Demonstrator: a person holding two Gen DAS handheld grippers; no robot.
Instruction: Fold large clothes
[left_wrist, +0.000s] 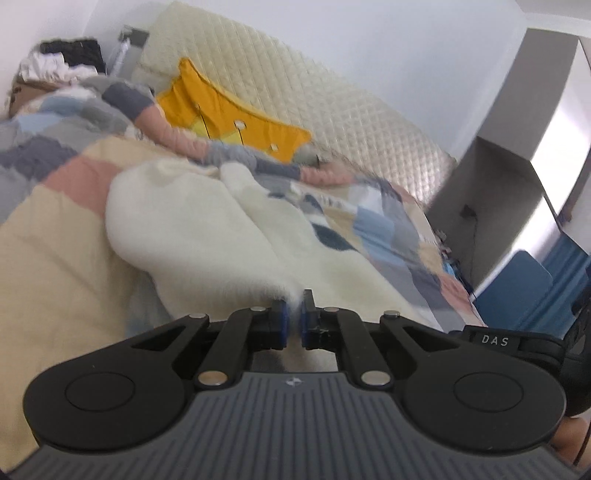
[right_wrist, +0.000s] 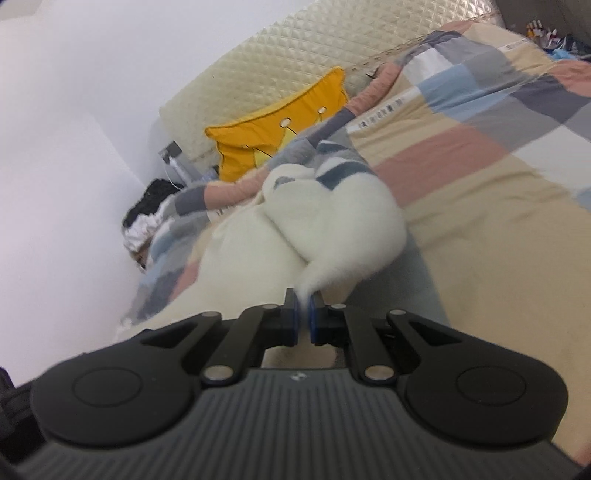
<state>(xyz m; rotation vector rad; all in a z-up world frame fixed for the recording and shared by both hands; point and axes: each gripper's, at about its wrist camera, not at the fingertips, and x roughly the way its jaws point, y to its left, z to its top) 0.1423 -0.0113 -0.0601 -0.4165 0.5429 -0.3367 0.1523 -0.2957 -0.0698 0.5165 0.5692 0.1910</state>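
Bed with patchwork quilt (left_wrist: 55, 221). Left tool (left_wrist: 293, 314) and right tool (right_wrist: 303, 314) each clench an edge of the white fleece garment (left_wrist: 177, 218) ahead, apparently to spread it for folding.

1. White letters "DAS" stand on a small black curved housing (left_wrist: 495, 340) at the right edge of the left wrist view.
2. Printed marks on a white strip (right_wrist: 380, 114) of the patchwork quilt are too blurred to read.

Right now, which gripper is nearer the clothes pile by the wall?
Left, probably. The left gripper has the clothes pile ahead to its left; the right gripper sits on its other side, both shut on the white garment.
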